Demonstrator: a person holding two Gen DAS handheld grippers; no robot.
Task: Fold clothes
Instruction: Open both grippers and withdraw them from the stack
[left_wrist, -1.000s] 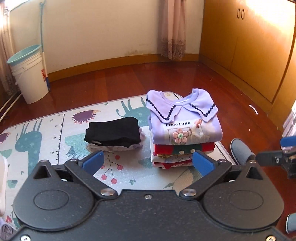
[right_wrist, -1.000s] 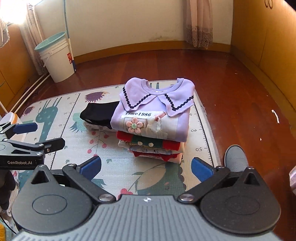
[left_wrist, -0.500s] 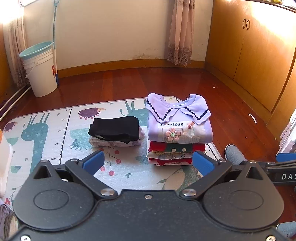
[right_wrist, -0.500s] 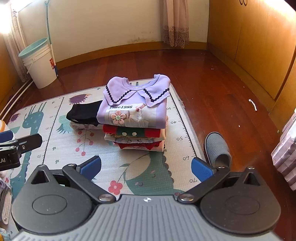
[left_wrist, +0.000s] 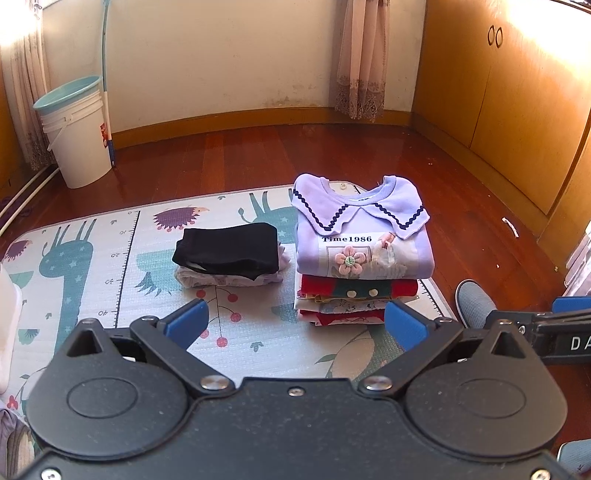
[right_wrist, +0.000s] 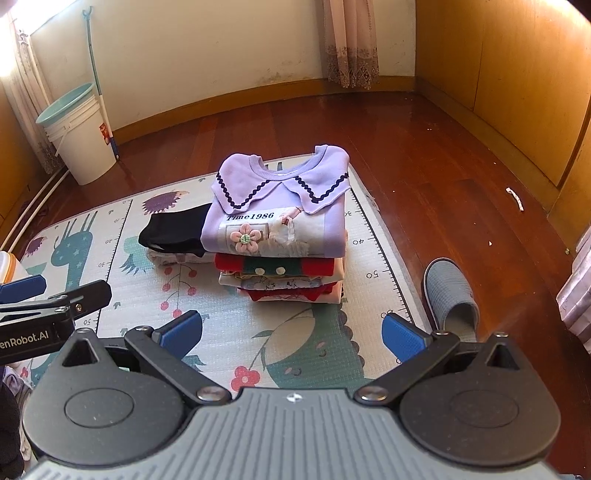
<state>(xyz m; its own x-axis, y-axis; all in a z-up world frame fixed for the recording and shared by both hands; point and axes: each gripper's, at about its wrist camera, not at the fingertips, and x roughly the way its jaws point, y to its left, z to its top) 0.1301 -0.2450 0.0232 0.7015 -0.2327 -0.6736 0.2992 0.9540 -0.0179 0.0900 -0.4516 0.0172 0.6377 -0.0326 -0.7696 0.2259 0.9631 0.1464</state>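
both the left tongs (left_wrist: 295, 325) and right tongs (right_wrist: 291, 332) gape wide and empty at the bottom of frame. mid-frame on the play mat (left_wrist: 110, 266), a lilac collared top (left_wrist: 364, 236) crowns the folded stack, just beside a black garment (left_wrist: 229, 249).

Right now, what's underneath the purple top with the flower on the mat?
Under the purple top lies a red garment with a green buttoned band, then several more folded pieces; only their front edges show, the rest is covered.

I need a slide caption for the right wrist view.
Open right tongs above the play mat, facing stacked folded clothes.
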